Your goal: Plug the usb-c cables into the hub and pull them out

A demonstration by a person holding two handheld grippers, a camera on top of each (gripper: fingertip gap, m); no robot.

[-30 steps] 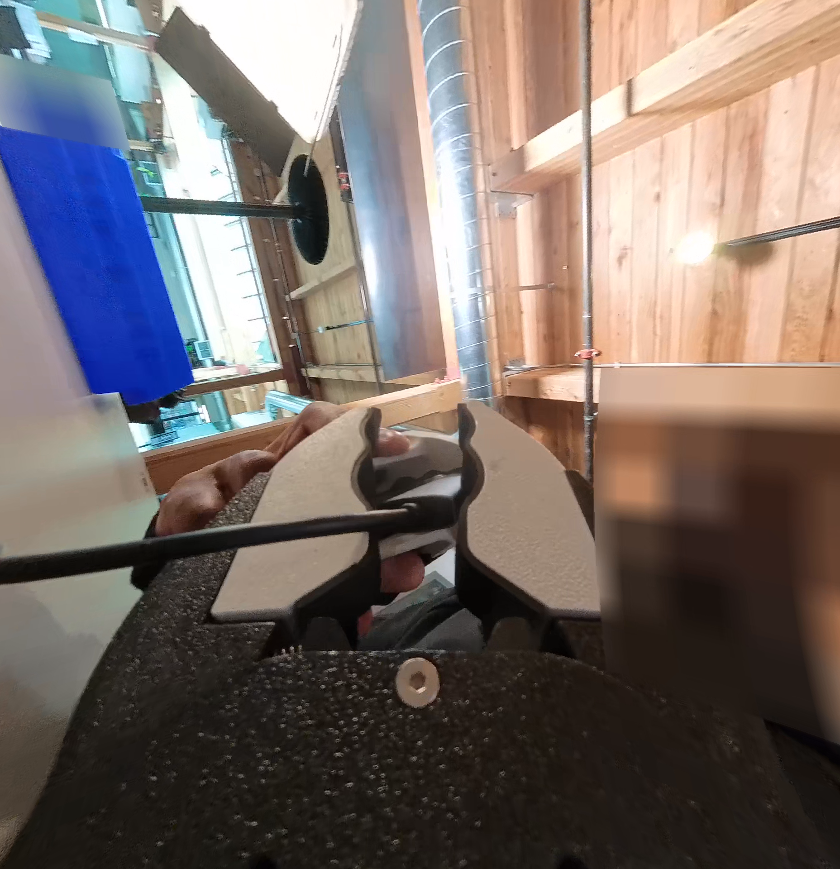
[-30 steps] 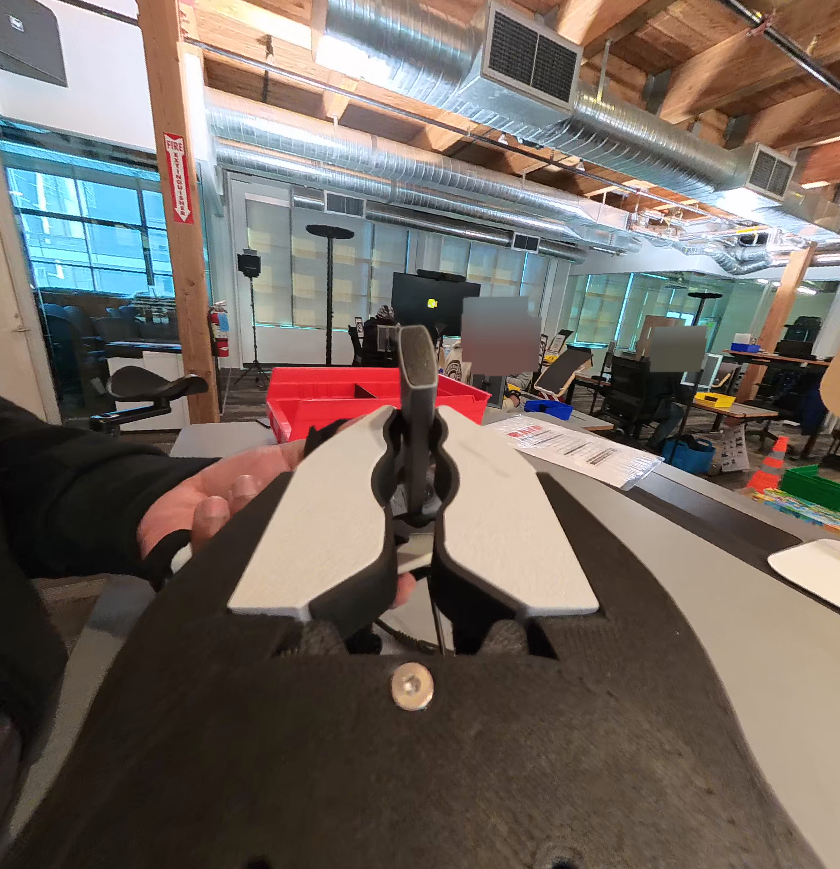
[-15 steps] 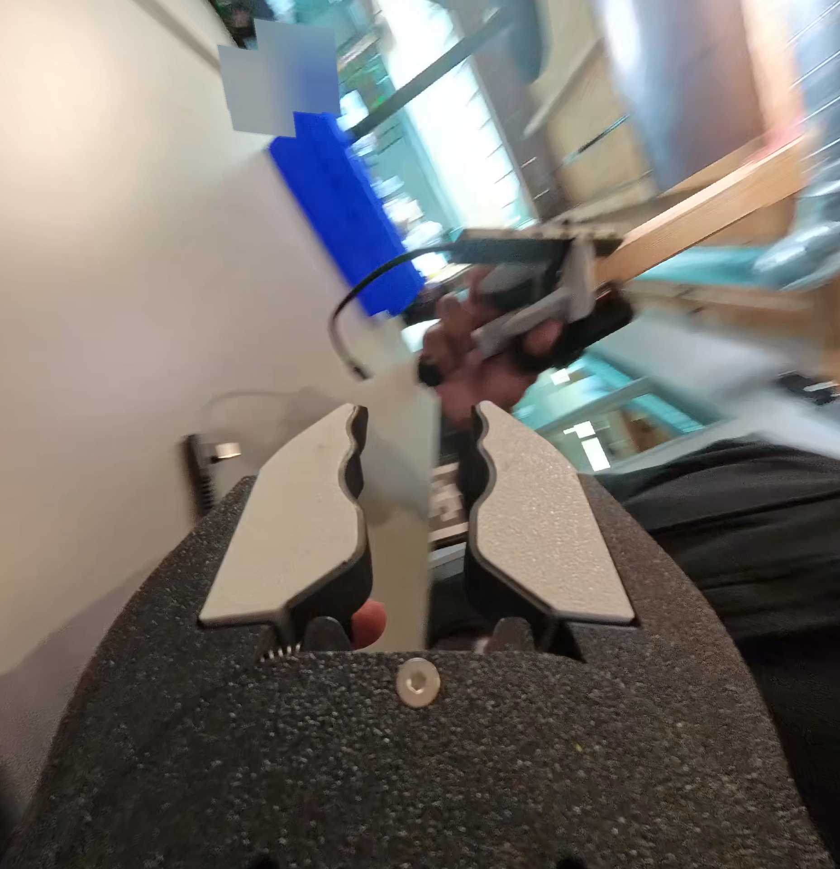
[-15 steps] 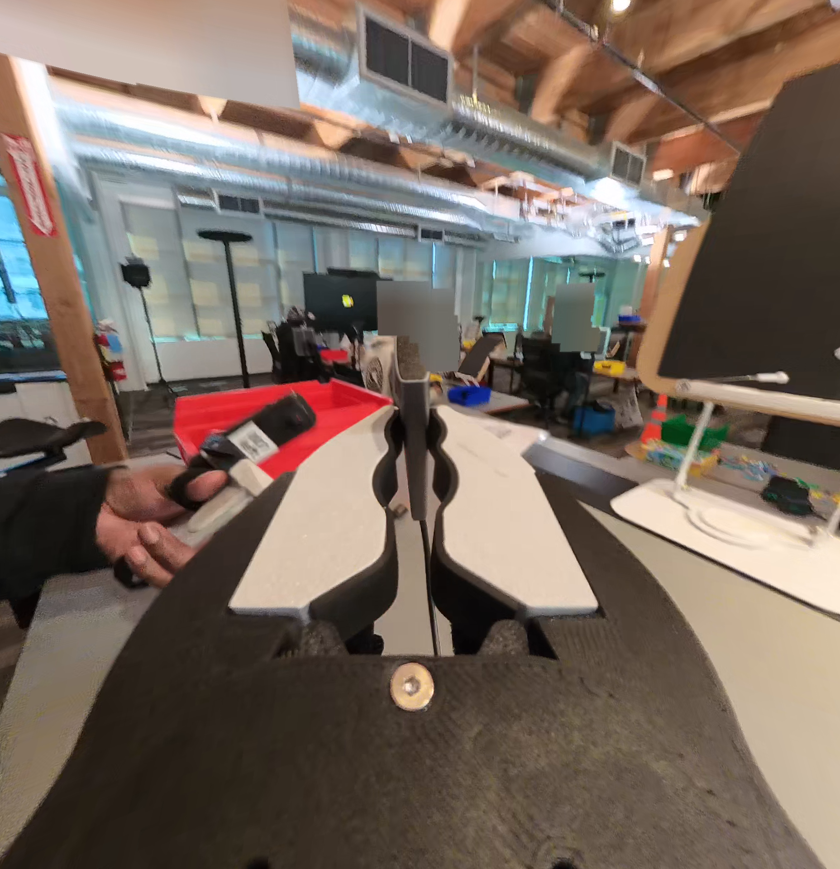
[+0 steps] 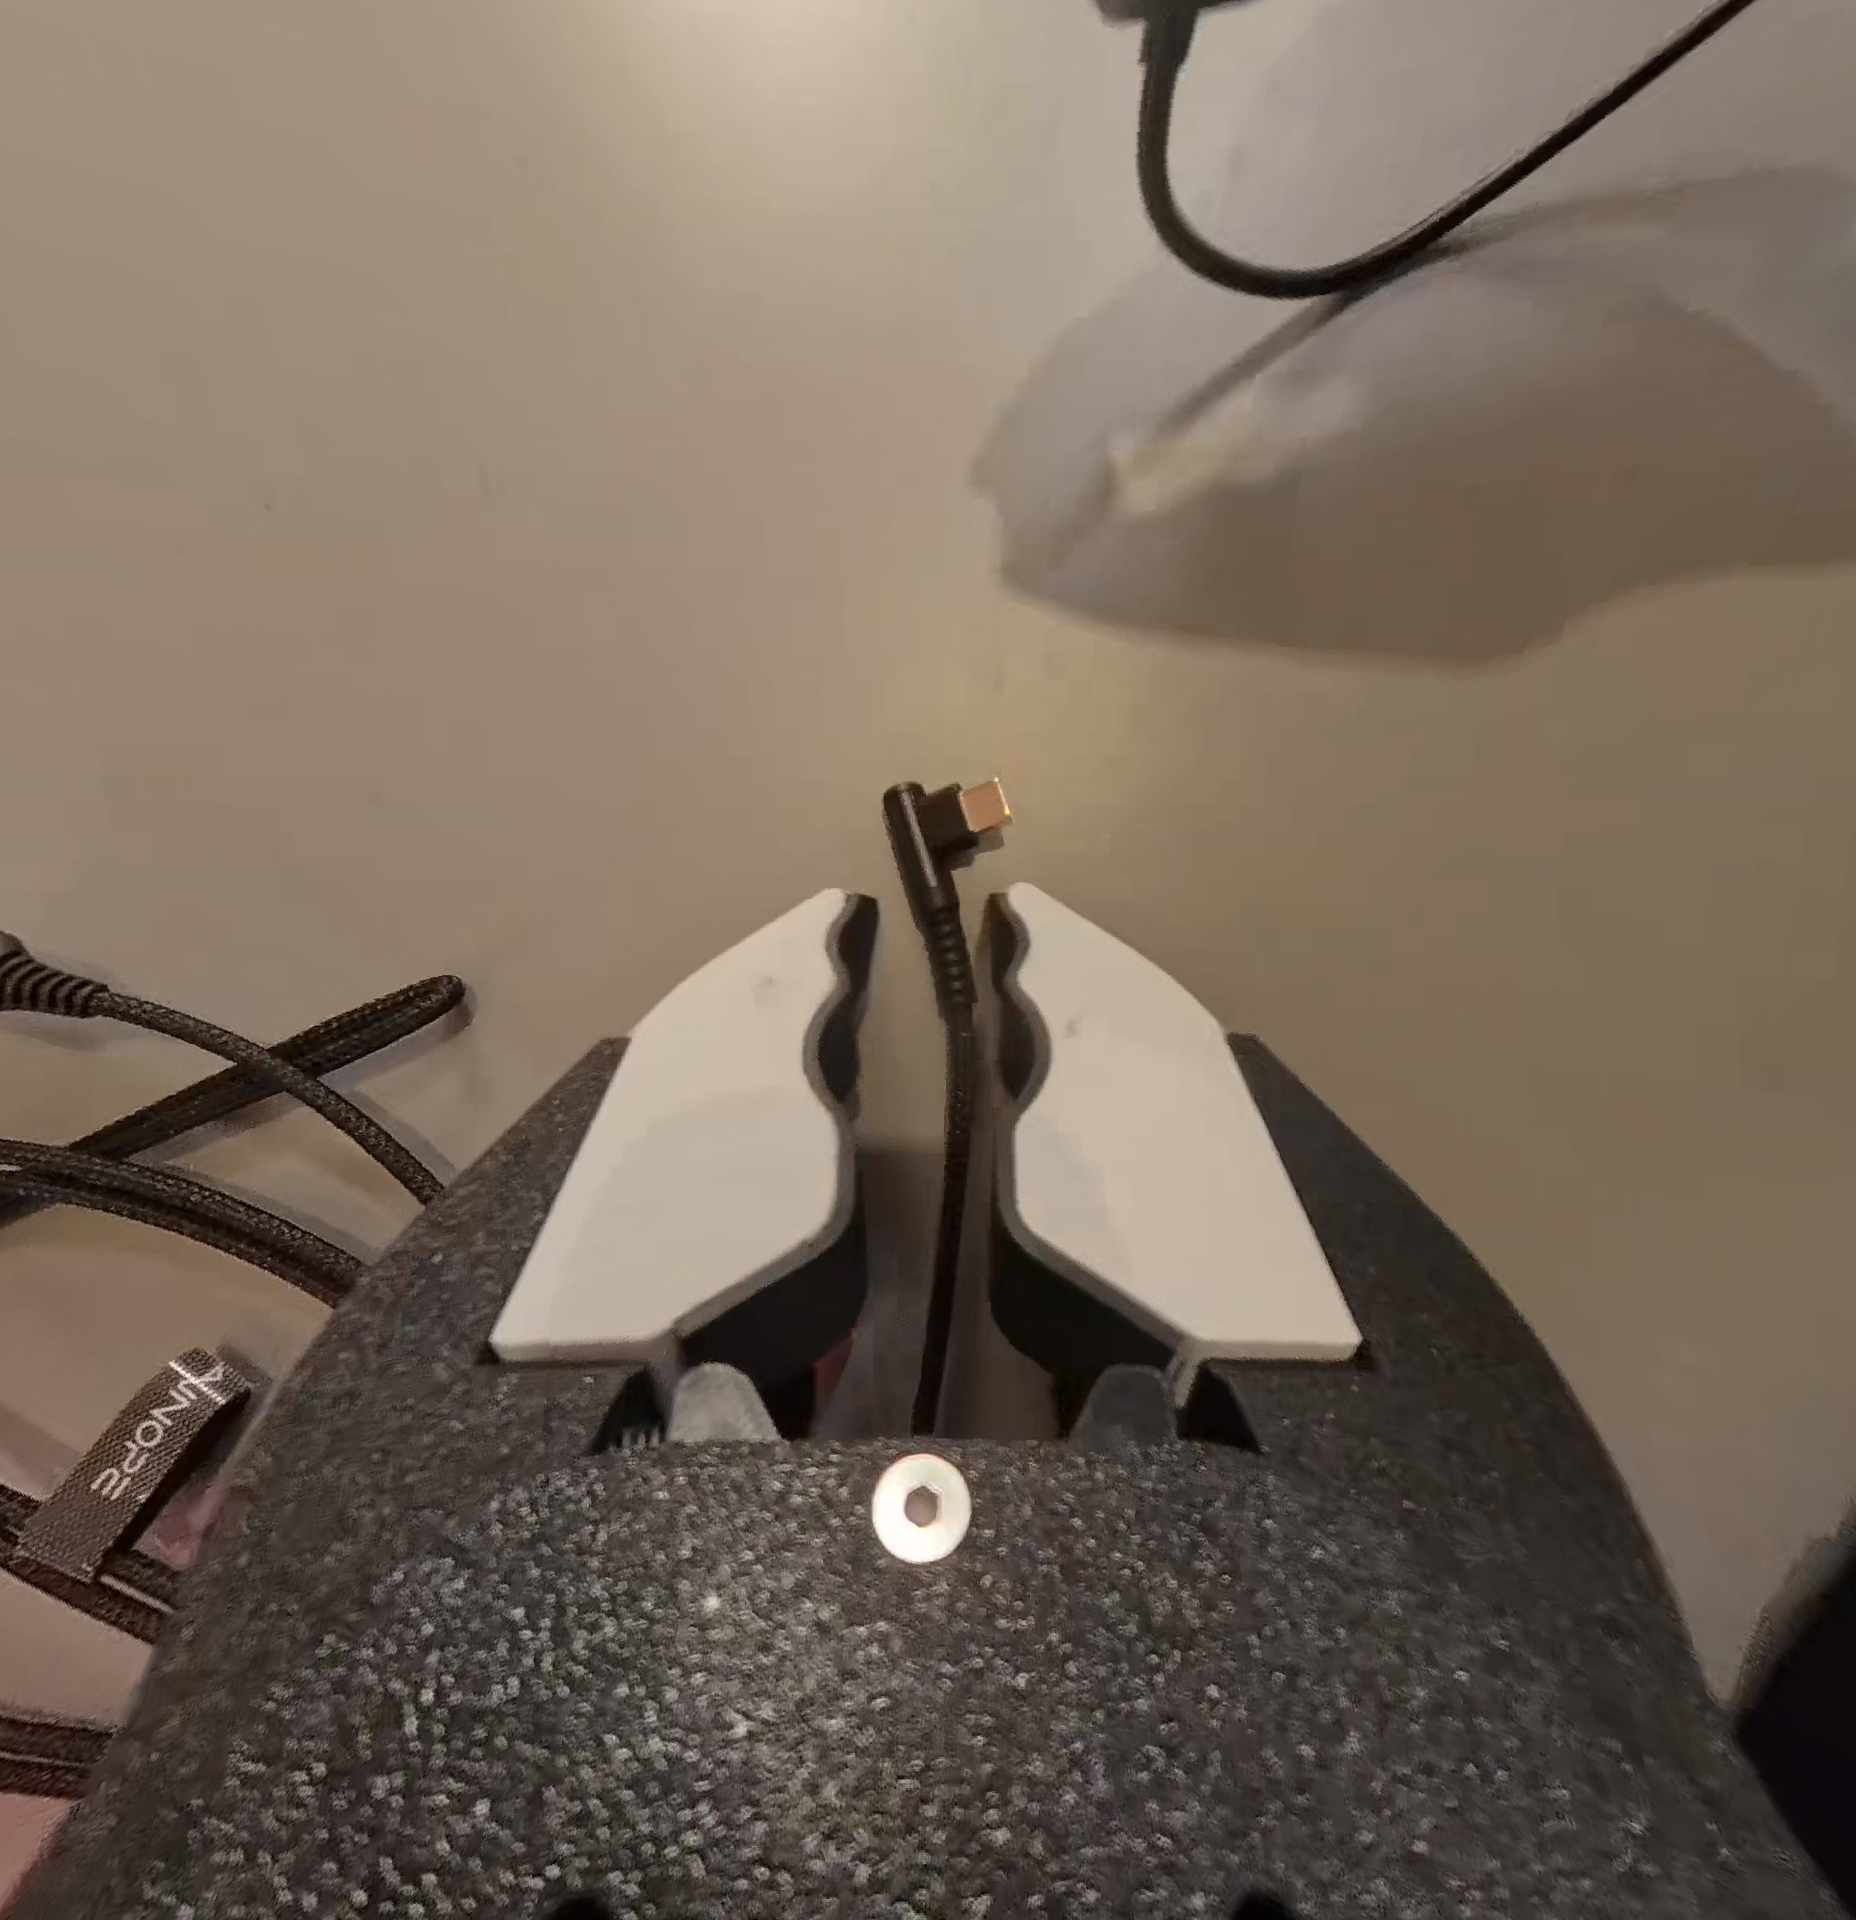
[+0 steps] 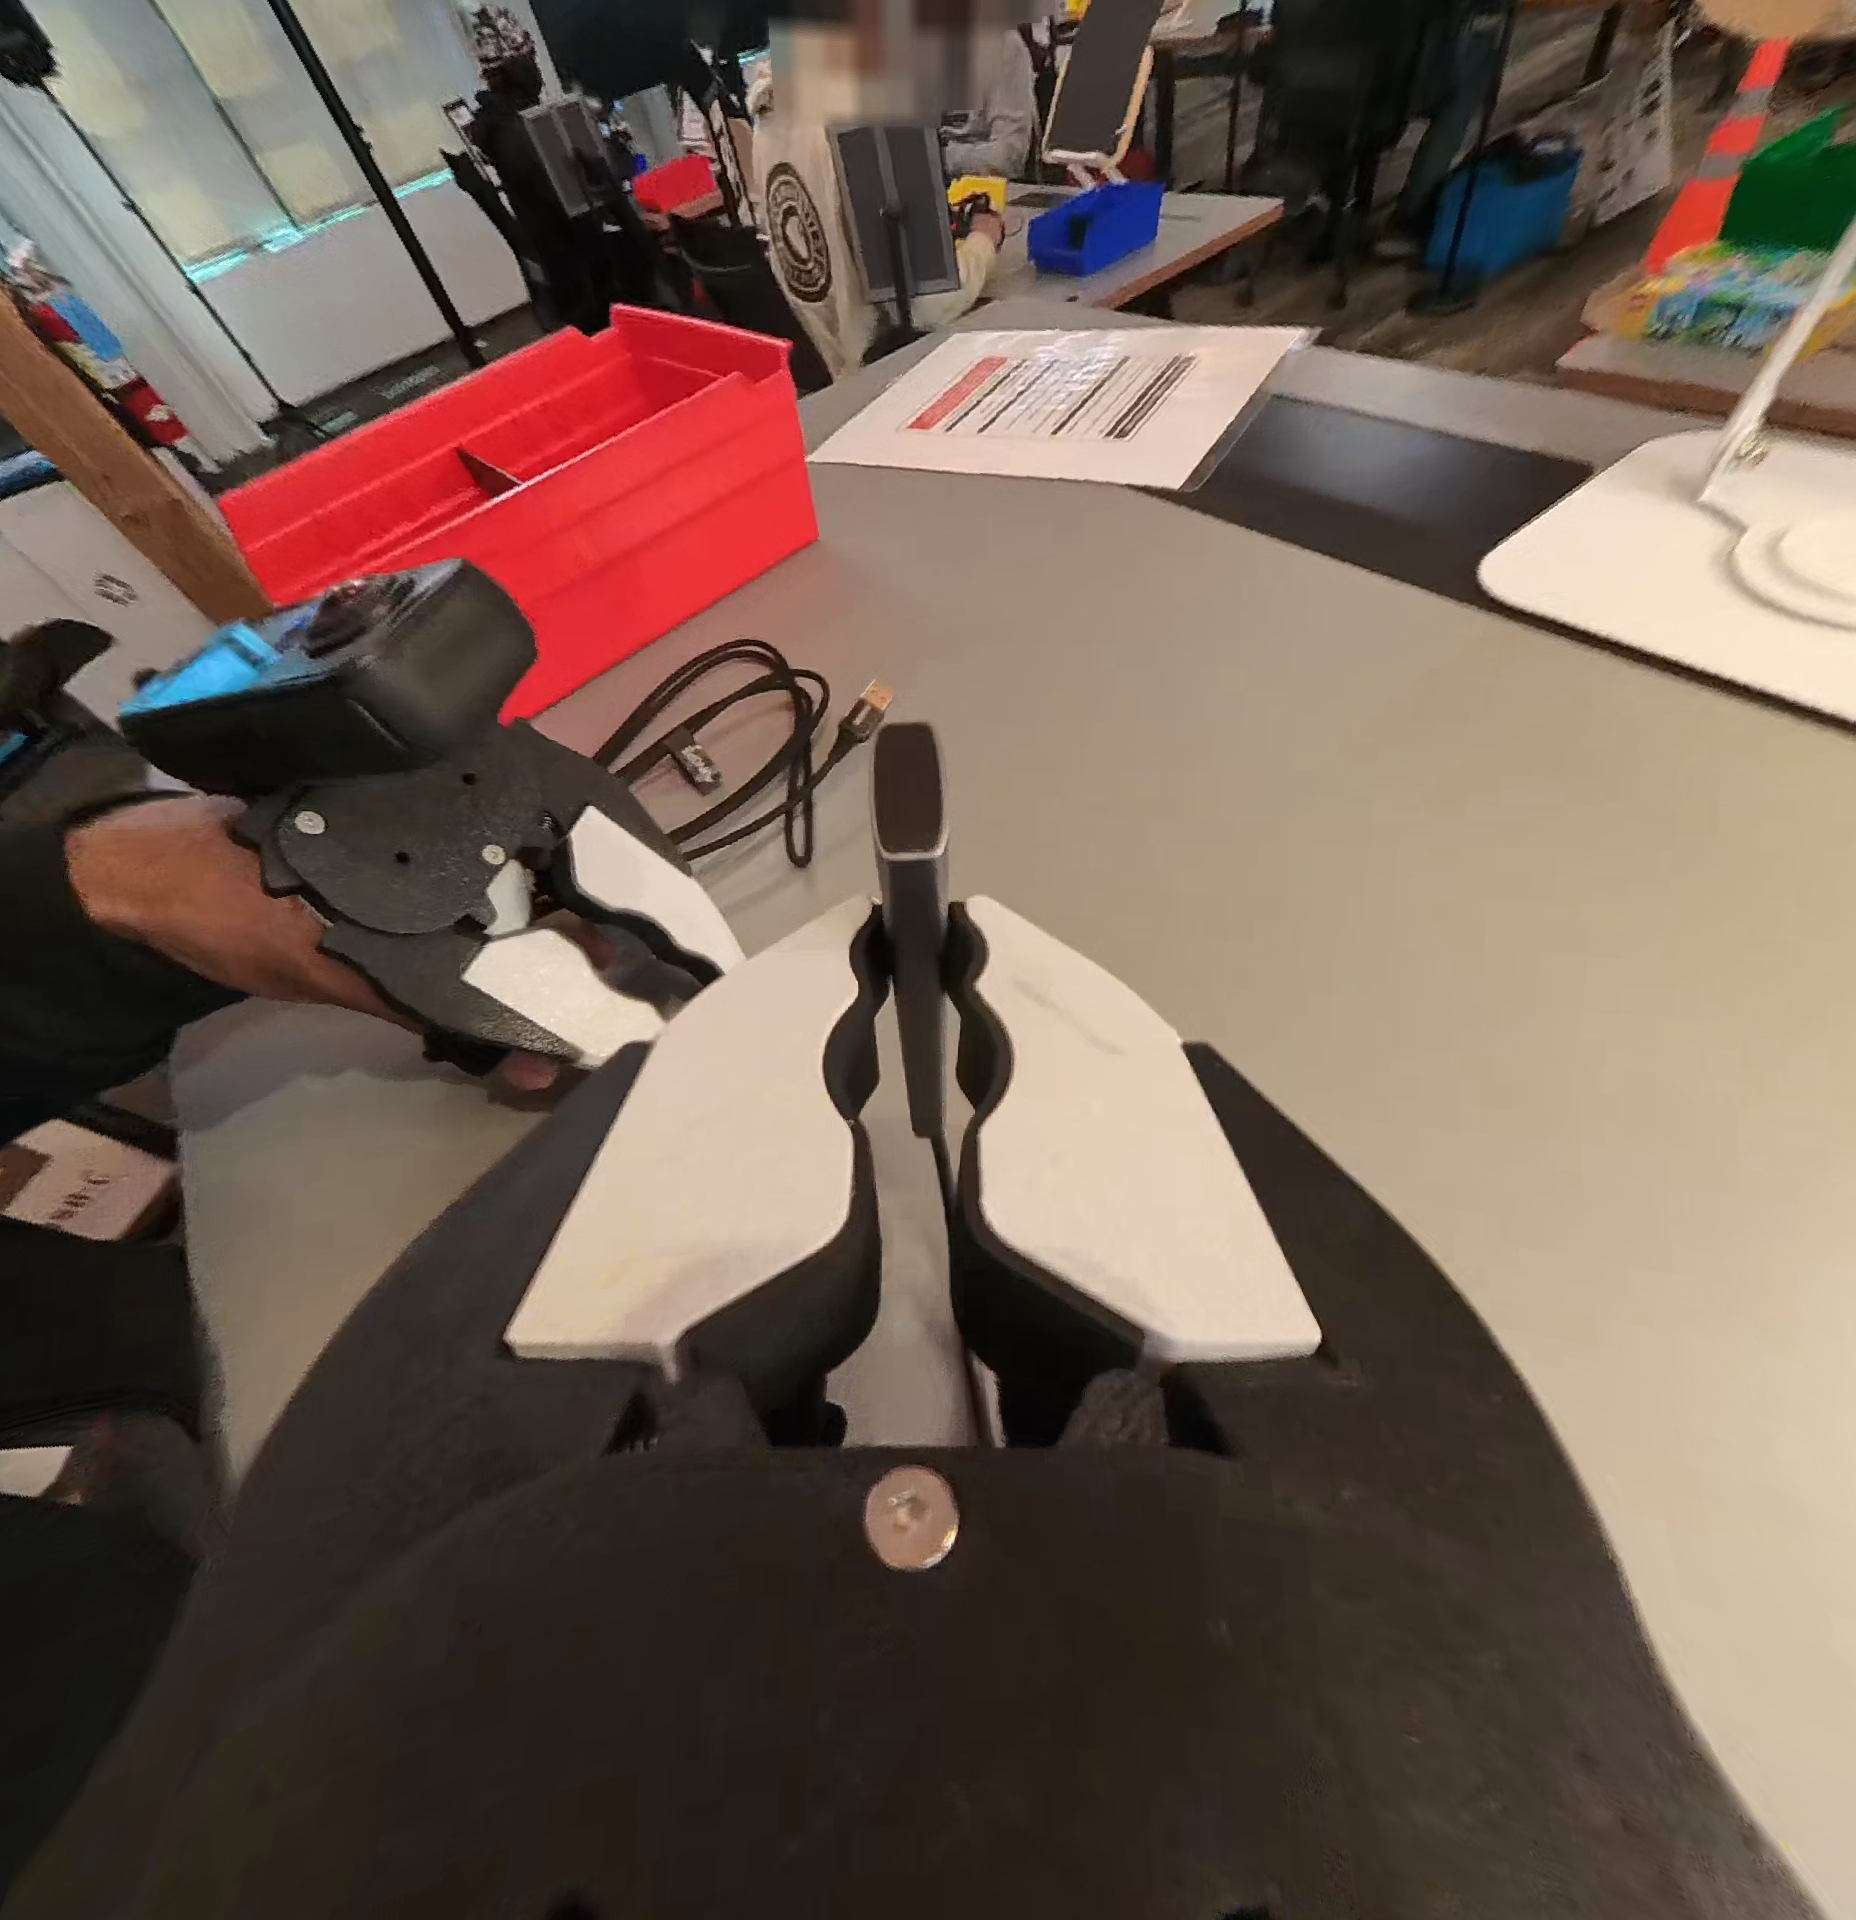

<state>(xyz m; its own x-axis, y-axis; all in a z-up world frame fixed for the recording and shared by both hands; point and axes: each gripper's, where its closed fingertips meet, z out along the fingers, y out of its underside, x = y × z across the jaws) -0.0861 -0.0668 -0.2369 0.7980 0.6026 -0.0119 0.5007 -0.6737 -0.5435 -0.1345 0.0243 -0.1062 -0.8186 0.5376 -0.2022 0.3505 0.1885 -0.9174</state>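
My left gripper (image 5: 932,914) points down at the grey table (image 5: 488,520). Its jaws stand a little apart on either side of a black cable with a right-angle USB-C plug (image 5: 950,821), and a gap shows on both sides of the cable. My right gripper (image 6: 916,920) is shut on the slim grey hub (image 6: 911,821), held on edge above the table; the hub's thin lead runs back between the fingers. The left gripper also shows in the right wrist view (image 6: 695,987), held by a hand, low at the left.
A coil of braided black cable (image 6: 737,748) with a strap (image 5: 134,1475) lies left of centre. A red bin (image 6: 550,488), a printed sheet (image 6: 1069,400) and a white stand base (image 6: 1682,582) sit farther back. A thin black cable loop (image 5: 1215,260) hangs at the upper right. Spacing between my two grippers at the tips: around 15 cm.
My left gripper let go of the cable it held, swung from pointing upward down to the table, and its jaws narrowed around the angled-plug cable. My right gripper tilted downward, still holding the hub.
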